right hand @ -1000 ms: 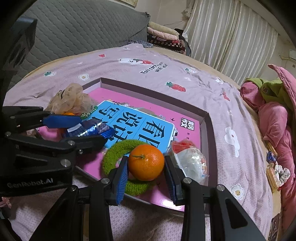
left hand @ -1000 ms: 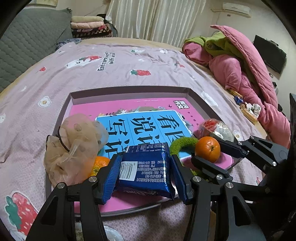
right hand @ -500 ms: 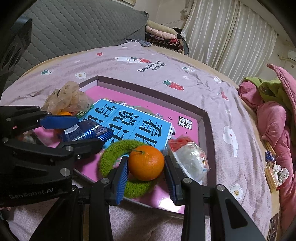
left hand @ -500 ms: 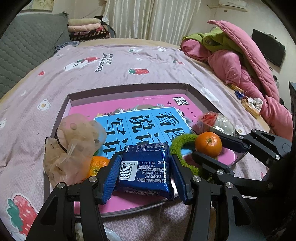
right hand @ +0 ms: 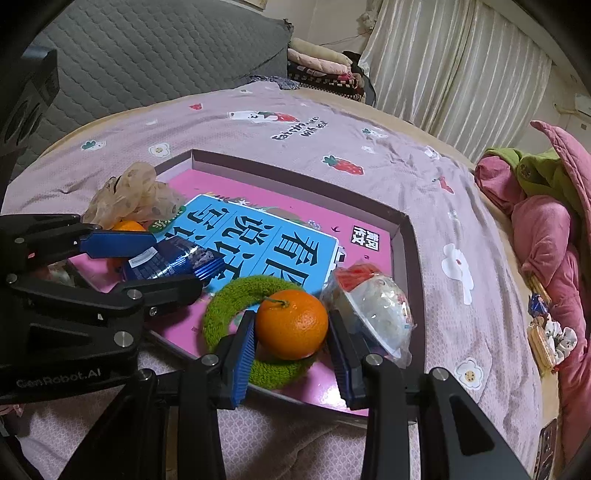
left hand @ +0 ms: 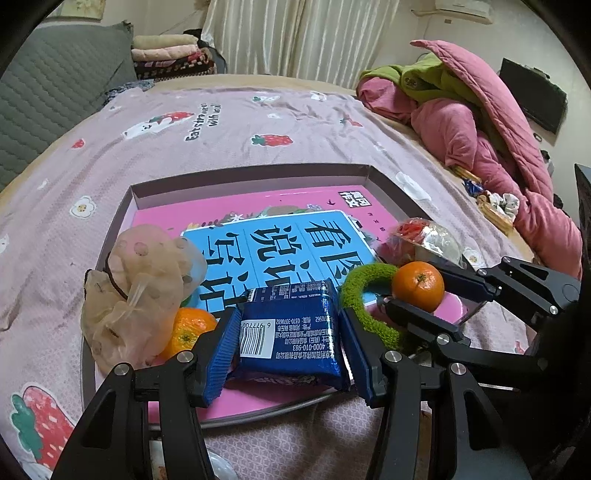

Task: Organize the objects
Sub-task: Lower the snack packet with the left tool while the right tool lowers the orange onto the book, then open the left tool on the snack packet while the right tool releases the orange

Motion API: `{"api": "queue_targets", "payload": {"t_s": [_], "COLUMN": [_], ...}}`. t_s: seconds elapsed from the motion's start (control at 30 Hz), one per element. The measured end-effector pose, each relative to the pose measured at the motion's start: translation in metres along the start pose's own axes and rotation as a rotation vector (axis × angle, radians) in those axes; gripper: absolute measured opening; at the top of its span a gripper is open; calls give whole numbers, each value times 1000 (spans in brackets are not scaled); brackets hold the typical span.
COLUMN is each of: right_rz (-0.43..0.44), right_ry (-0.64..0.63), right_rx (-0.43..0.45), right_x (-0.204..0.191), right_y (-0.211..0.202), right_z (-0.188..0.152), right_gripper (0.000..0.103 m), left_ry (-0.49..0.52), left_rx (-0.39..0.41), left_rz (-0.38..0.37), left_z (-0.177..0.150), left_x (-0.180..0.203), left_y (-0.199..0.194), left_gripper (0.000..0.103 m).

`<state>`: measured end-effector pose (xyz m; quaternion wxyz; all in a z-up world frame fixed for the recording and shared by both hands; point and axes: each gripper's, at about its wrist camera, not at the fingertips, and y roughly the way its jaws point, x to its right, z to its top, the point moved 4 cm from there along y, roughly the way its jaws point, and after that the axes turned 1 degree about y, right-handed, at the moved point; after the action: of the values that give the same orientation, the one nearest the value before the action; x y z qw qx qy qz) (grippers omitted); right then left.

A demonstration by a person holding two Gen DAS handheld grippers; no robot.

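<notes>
Bed point(left hand: 229, 147), strawberry-print sheet; shallow box lid point(left hand: 255, 175) and pink quilt point(left hand: 491, 122) on it.

A bed point(left hand: 229, 147) filled the room, covered by a mauve sheet point(right hand: 369, 184) printed with strawberries, flowers and a line of lettering. Behind the bed's far edge hung pale pleated curtains point(left hand: 295, 37), with soft daylight coming through them. Left of the curtains, beyond the bed, lay a stack of folded blankets point(left hand: 166, 51), and a grey quilted headboard point(right hand: 147, 55) rose along the bed's left side. On the bed's right side a pink quilt point(left hand: 498, 129) was heaped with a green garment point(left hand: 424, 81). Beyond that heap a dark flat screen point(left hand: 532, 96) stood against a pale wall, and an air conditioner point(left hand: 461, 5) was mounted high near the curtains.
</notes>
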<state>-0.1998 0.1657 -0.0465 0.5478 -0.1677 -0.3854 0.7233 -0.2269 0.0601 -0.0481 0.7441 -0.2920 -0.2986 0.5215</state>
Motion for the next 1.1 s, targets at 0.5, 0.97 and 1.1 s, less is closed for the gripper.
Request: {"api": "queue_targets", "payload": {"t_s": [0.5, 0.97, 1.1], "right_rz": [-14, -12, -14], "right_ry": [15, 31, 33], "right_rx": [-7, -18, -20], "right_x": [5, 7, 8], "right_y": [-2, -3, -4], "right_z": [-2, -3, -3], "right_gripper": [38, 38, 38], "left_ry": [7, 7, 2], "left_rx": [-9, -15, -25], "left_rz": [-21, -31, -38], "left_z": [-2, -2, -3], "left_x": [5, 6, 6], "left_y": [-1, -1, 0], "left_gripper": [57, 58, 60]}}
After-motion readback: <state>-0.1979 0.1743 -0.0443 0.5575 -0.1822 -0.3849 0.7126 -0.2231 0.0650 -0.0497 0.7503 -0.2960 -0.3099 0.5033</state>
